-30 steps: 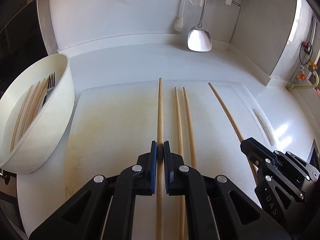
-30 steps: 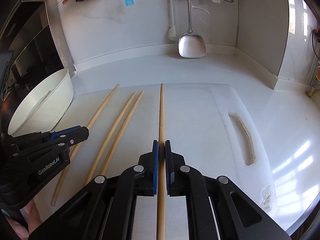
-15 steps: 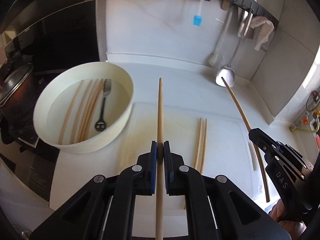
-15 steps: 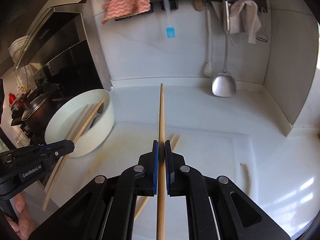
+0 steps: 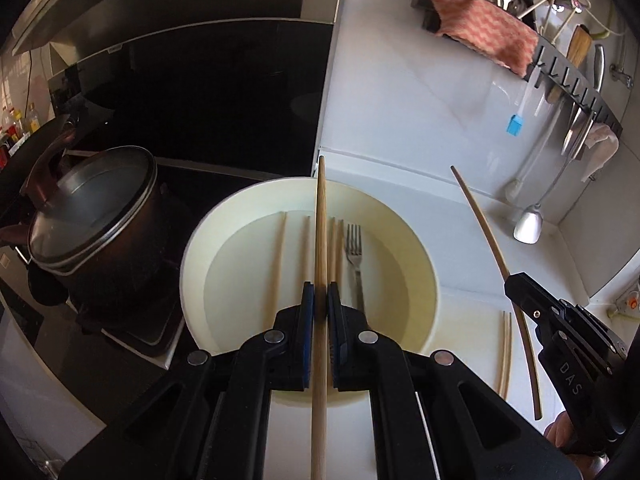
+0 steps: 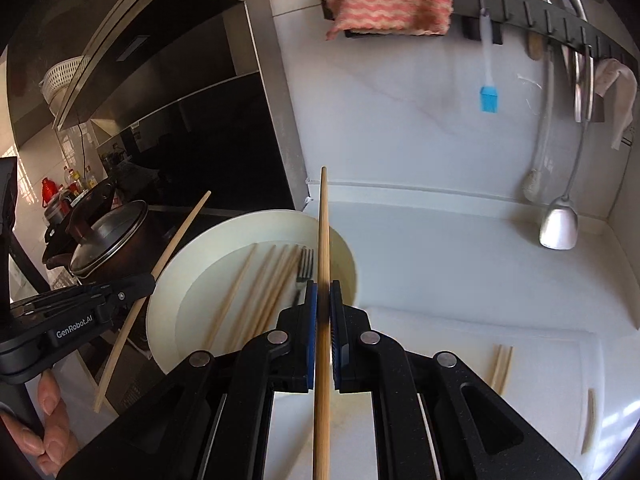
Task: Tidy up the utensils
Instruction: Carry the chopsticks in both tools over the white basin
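My left gripper (image 5: 321, 296) is shut on a wooden chopstick (image 5: 320, 224) and holds it in the air over the white bowl (image 5: 420, 264). The bowl holds several chopsticks (image 5: 280, 256) and a metal fork (image 5: 354, 252). My right gripper (image 6: 323, 294) is shut on another chopstick (image 6: 324, 232), held above the bowl's (image 6: 168, 304) right rim. Each gripper shows in the other's view: the right one (image 5: 516, 282) at the right, the left one (image 6: 148, 280) at the left. Two chopsticks (image 5: 506, 352) lie on the white cutting board (image 5: 472, 320).
A dark pot with a glass lid (image 5: 92, 216) stands on the stove left of the bowl. A wall rail (image 6: 560, 24) holds a pink cloth (image 6: 392, 4), a blue brush (image 6: 489, 98) and a metal spatula (image 6: 560, 224). White counter (image 6: 460, 252) lies beyond the board.
Both grippers have lifted their chopsticks off the cutting board and carried them left; they now hang over the bowl. Two chopsticks stay on the board.
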Tool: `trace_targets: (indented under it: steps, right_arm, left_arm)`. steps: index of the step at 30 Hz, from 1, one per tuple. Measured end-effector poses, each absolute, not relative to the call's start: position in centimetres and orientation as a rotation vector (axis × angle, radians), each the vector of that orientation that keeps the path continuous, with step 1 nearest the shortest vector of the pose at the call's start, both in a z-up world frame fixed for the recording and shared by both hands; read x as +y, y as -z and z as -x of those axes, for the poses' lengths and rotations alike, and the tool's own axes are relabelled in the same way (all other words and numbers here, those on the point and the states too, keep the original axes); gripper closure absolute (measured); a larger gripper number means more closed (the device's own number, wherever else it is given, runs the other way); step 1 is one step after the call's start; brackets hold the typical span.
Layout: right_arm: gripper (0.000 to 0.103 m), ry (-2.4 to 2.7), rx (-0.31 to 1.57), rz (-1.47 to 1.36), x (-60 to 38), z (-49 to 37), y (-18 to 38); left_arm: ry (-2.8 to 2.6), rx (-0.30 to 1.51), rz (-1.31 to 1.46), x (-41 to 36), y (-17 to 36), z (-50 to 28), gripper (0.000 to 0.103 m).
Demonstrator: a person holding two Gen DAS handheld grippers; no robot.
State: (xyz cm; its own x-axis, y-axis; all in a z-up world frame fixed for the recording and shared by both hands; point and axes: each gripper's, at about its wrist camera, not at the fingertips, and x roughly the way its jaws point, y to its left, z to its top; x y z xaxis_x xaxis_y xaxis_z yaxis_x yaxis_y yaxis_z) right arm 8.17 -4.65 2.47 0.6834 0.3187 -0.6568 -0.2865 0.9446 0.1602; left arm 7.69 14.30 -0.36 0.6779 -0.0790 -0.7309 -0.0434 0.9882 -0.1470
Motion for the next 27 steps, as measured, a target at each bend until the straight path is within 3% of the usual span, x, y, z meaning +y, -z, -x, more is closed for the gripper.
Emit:
trace_targets:
  steps: [11, 27]
  right_arm:
    - [0.097, -0.303, 0.893, -0.128, 3.9, -14.1, 1.6]
    - [0.097, -0.298, 1.135, -0.132, 5.7, -18.6, 7.8]
  left_arm:
    - [0.122, 0.970, 0.168, 19.4, 5.5, -15.5, 0.096]
    - [0.152, 1.109, 0.196, 19.6, 10.6, -19.1, 0.096]
